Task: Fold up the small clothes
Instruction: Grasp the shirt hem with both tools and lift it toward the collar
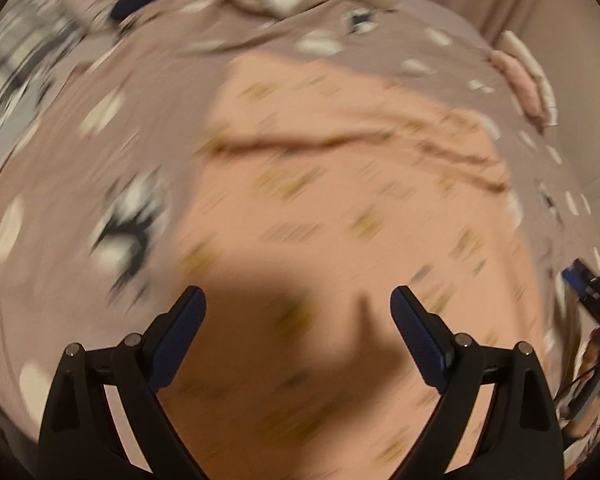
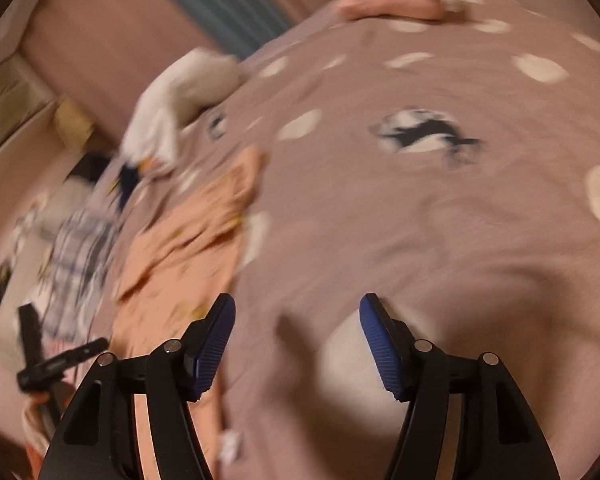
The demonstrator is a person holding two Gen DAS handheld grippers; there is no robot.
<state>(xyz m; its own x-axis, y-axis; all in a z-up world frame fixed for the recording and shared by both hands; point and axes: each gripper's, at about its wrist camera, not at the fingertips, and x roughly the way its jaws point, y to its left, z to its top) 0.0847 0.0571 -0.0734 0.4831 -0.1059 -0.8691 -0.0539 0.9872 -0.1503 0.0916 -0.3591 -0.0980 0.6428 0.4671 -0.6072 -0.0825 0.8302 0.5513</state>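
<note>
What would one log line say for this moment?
left gripper: open, over peach garment | right gripper: open, over bedspread | nothing held

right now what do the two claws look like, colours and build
Both match. The left claw and right claw have matte black, angular plastic frames with triangular cut-outs and round silver pivot pins. Each finger ends in a dark blue pad with fine ribbing, clearest in the right wrist view. No markings or sleeves are visible, and no cables show on the claw frames.

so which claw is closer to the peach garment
Left. The left claw hangs open right over the peach garment. The right claw is open over the bedspread, with the garment off to its left.
</note>
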